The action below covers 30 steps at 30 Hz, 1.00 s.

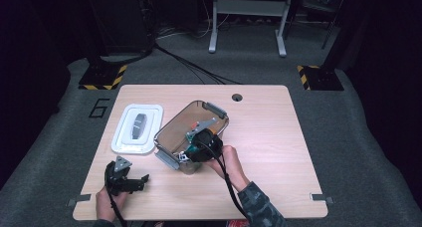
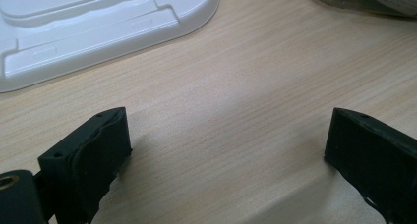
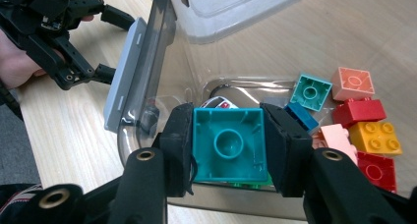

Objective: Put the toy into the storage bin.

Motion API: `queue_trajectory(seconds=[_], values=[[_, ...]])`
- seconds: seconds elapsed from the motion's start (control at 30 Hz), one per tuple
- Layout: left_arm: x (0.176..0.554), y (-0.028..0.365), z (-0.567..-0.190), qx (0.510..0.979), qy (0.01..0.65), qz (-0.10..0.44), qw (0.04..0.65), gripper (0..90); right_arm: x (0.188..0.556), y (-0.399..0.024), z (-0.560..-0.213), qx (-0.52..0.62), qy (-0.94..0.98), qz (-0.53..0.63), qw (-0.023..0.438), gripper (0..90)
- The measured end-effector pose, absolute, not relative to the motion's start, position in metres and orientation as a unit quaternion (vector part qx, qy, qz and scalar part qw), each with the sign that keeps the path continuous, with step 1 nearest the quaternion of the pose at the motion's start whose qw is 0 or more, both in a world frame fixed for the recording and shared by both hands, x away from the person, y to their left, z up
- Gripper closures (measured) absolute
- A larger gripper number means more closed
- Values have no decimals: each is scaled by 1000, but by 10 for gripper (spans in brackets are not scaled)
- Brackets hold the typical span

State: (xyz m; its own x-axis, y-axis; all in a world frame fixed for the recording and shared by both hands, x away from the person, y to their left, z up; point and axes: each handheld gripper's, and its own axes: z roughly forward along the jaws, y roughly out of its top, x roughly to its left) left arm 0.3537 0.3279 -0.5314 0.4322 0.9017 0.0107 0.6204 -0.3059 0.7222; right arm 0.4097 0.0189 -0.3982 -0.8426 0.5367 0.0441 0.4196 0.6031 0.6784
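A clear grey plastic box [image 1: 171,125] lies at an angle mid-table, its wall [image 3: 147,81] close in the right gripper view. My right gripper [image 3: 228,145] is shut on a teal brick [image 3: 228,143], hollow underside toward the camera, held just above the box floor; in the high view it [image 1: 201,142] sits inside the box's near end. Several loose bricks lie in the box: teal [image 3: 310,91], peach [image 3: 351,83], red [image 3: 359,110], yellow [image 3: 374,137]. My left gripper [image 1: 128,179] rests open near the table's front left, its pads [image 2: 101,153] wide apart over bare wood.
The box's white lid [image 1: 137,128] lies flat on the table left of the box, its edge [image 2: 98,32] ahead of the left gripper. A round cable hole [image 1: 237,96] is at the table's far edge. Bare wood spreads to the right of the box.
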Motion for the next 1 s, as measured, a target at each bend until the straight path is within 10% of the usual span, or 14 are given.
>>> queue_trajectory(seconds=[0.47,1.0], values=[[354,328,-532,780,487,214,331,33,408,-7,-387,287,869,392,92,243],[354,328,-531,780,487,214,330,33,408,-73,-396,347,838,396,142,117]])
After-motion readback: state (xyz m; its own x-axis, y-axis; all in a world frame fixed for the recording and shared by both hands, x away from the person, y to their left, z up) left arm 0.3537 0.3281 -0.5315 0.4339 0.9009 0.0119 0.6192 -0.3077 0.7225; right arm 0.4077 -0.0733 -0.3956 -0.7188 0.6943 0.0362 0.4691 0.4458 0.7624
